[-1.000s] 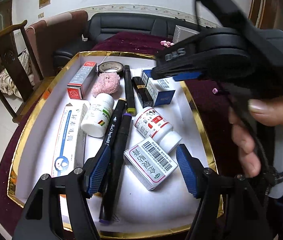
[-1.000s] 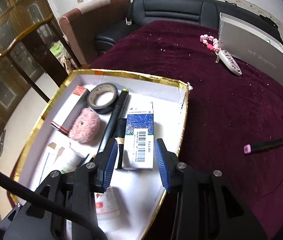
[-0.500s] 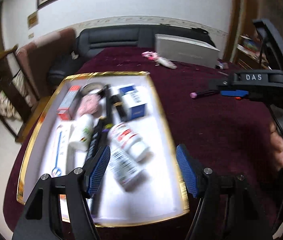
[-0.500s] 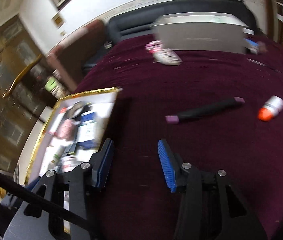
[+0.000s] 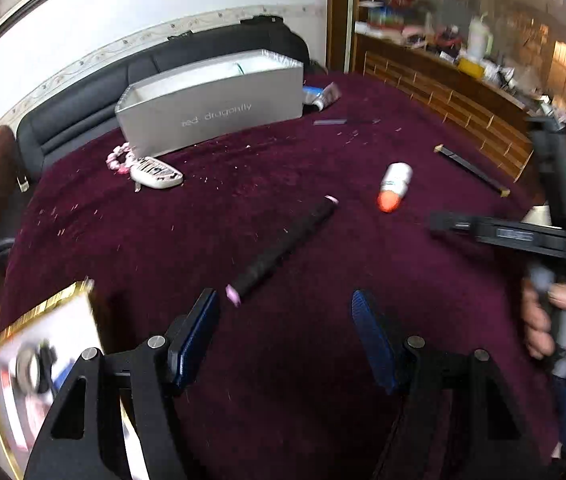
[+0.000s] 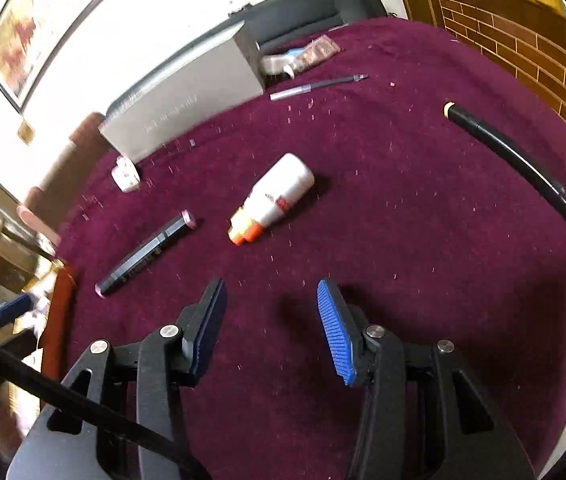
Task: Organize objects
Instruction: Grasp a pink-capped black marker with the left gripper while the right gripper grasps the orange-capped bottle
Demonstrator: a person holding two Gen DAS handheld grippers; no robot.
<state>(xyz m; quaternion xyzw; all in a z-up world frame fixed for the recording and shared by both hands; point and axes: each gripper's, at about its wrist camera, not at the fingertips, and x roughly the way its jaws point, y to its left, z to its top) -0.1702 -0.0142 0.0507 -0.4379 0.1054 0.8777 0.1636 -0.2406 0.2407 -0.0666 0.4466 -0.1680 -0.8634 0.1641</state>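
Both grippers are held above the maroon-covered table (image 6: 423, 208), each with its jaws spread apart and nothing between them. The left gripper (image 5: 285, 322) is positioned just short of the pink-capped black marker (image 5: 283, 250). The right gripper (image 6: 271, 314) is positioned near the white bottle (image 6: 273, 198) with the orange cap, which lies on its side. The gold-rimmed tray (image 5: 41, 312) is seen at the left gripper's lower left.

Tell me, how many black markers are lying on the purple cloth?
2. One pink-capped marker lies left of the white bottle; one yellow-capped marker lies far right, near the table's edge. The thin pen near the grey box isn't counted. Others may be out of view.
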